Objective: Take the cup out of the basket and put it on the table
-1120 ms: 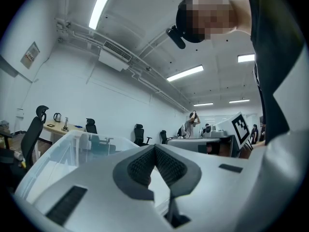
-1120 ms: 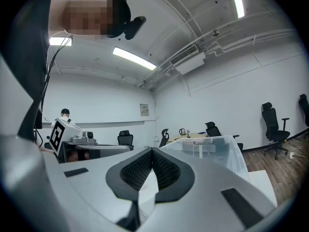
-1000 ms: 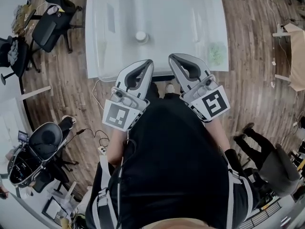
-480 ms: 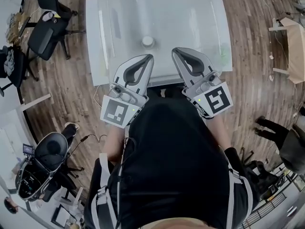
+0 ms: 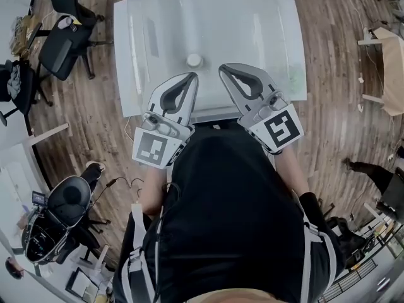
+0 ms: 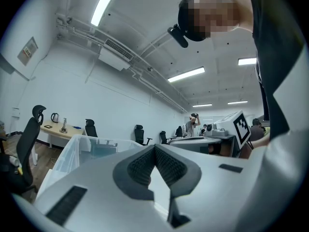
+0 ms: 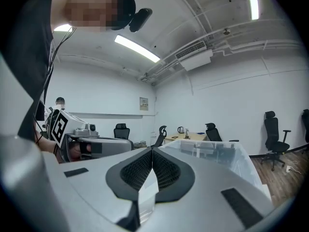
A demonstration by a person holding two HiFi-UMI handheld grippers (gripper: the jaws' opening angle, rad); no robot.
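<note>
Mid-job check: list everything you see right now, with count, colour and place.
table: one, pale glassy top, straight ahead
cup: one, white, on the table near its front edge, just beyond the claw tips
office chairs: several, black, on the floor at left
floor: brown wood, around the table
left claw: one, grey-white, shut, empty, over the table's front edge
right claw: one, grey-white, shut, empty, beside the left one
person's torso: black top, bottom of the head view
</note>
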